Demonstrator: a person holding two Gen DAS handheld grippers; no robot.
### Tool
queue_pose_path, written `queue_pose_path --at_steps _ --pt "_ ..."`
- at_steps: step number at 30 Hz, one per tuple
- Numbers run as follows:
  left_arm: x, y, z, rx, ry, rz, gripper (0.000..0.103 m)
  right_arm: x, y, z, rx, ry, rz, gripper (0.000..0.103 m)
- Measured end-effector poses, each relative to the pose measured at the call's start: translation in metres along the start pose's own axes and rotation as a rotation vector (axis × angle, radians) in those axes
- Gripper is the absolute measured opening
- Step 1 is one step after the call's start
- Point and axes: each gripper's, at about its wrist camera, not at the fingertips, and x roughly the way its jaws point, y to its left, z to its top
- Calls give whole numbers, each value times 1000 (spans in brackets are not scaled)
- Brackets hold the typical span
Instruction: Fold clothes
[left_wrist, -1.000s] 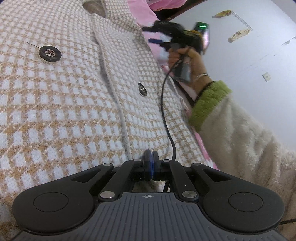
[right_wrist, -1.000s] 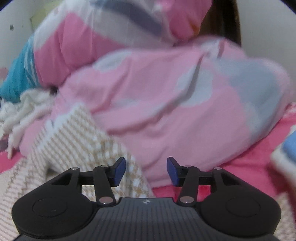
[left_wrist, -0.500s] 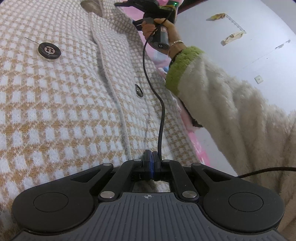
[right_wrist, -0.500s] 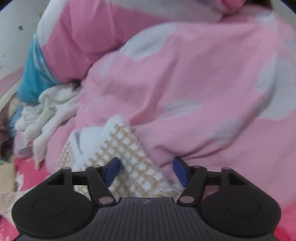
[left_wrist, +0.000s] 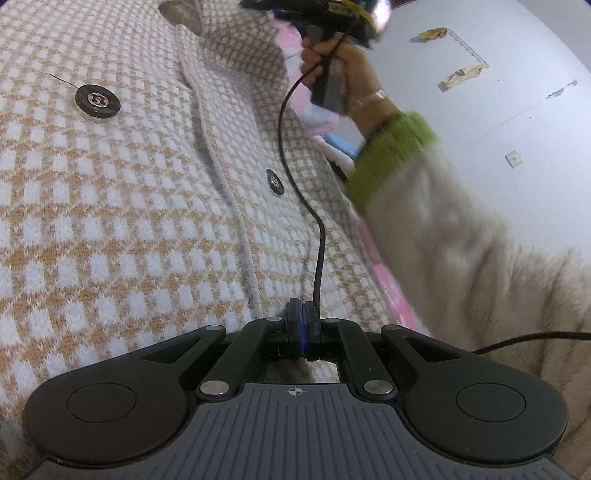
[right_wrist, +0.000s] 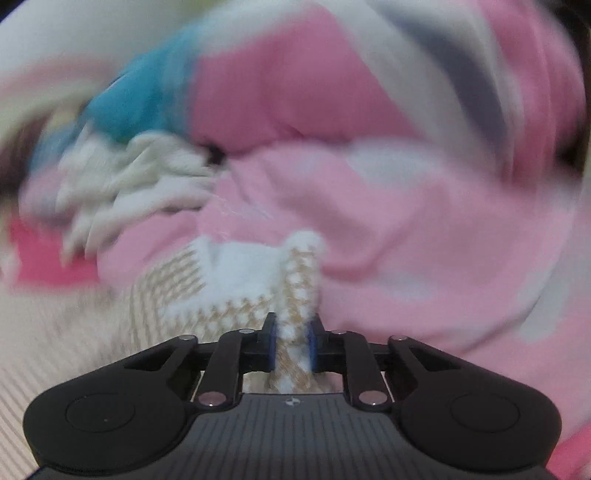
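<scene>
A tan-and-white checked cardigan (left_wrist: 122, 206) with black buttons (left_wrist: 97, 101) lies spread flat and fills the left wrist view. My left gripper (left_wrist: 303, 321) rests shut at its near edge; whether cloth is pinched between the pads cannot be told. At the cardigan's far right corner, a hand (left_wrist: 347, 62) in a green-cuffed cream sleeve holds my right gripper. In the blurred right wrist view, my right gripper (right_wrist: 291, 332) is closing its jaws, and a raised fold of the cardigan (right_wrist: 299, 288) fills the gap between the blue pads.
A pink quilt (right_wrist: 406, 206) is heaped behind the cardigan, with a white knit garment (right_wrist: 140, 177) and a teal cloth (right_wrist: 147, 96) to its left. A black cable (left_wrist: 295, 177) trails across the cardigan. A pale wall (left_wrist: 498, 122) stands on the right.
My right gripper rolled, travelled to the cardigan's far corner and closed from wide open onto a fold of it. My left gripper has stayed put and shut.
</scene>
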Motion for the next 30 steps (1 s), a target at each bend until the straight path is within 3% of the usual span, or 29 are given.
queue_pose_path --at_steps 5,8,10,15,18,21,25,26,29,30 --pt "1 -1 1 -1 0 1 4 -33 110 -60 -714 -137 -223 14" --pt "1 -1 1 -1 0 1 4 -26 134 -84 -951 -202 -322 13" --pt "1 -2 1 0 -1 1 4 -17 130 -81 -953 -223 -371 13" --pt "3 -2 0 5 -2 5 4 13 47 -21 -394 -169 -370 12" --pt "3 -2 -1 7 -3 8 4 46 9 -10 -172 -119 -330 10" --pt "4 -2 -1 9 -5 9 4 72 -14 -12 -21 -75 -322 5" --pt "6 -3 -1 11 -6 9 4 86 -29 -18 76 -10 -245 6" --pt "6 -3 0 11 -6 8 4 82 -33 -18 95 -7 -238 7" --pt "7 -2 0 10 -6 6 4 57 -51 -16 203 -41 -238 30" --pt "7 -2 -1 10 -7 5 4 44 -57 -14 248 -72 -234 31"
